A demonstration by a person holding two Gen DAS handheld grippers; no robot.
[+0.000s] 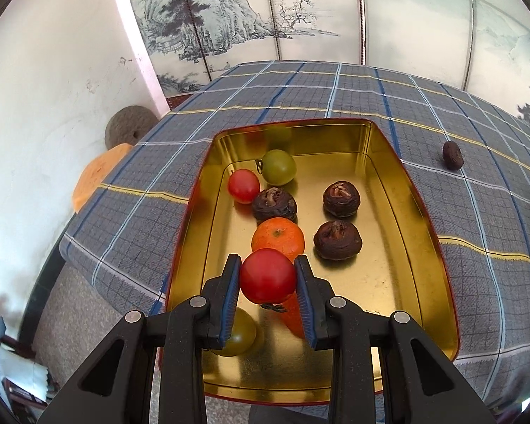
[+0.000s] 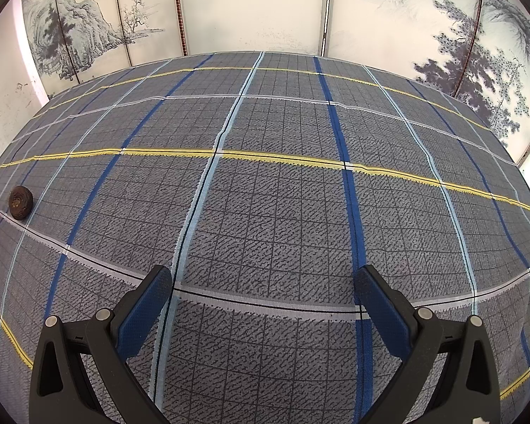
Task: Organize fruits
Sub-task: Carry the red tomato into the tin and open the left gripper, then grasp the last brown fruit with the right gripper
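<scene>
Left wrist view: the left gripper point(image 1: 268, 275) clamps a red tomato point(image 1: 268, 275) between its fingers, above the near end of a gold tin tray point(image 1: 427, 233) holding another red tomato point(image 1: 243, 186), green tomato point(image 1: 279, 166), orange point(image 1: 278, 240) and three dark brown fruits point(image 1: 341, 199). Right wrist view: the right gripper point(image 2: 263, 282) has its fingers spread wide, empty, over the plaid table point(image 2: 265, 176); a lone brown fruit point(image 2: 21, 202) lies far left.

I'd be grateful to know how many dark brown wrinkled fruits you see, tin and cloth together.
4. Three lie in the gold tin: one beside the orange, two toward its right side. The fourth sits outside on the plaid cloth. The gripper may hide more.
</scene>
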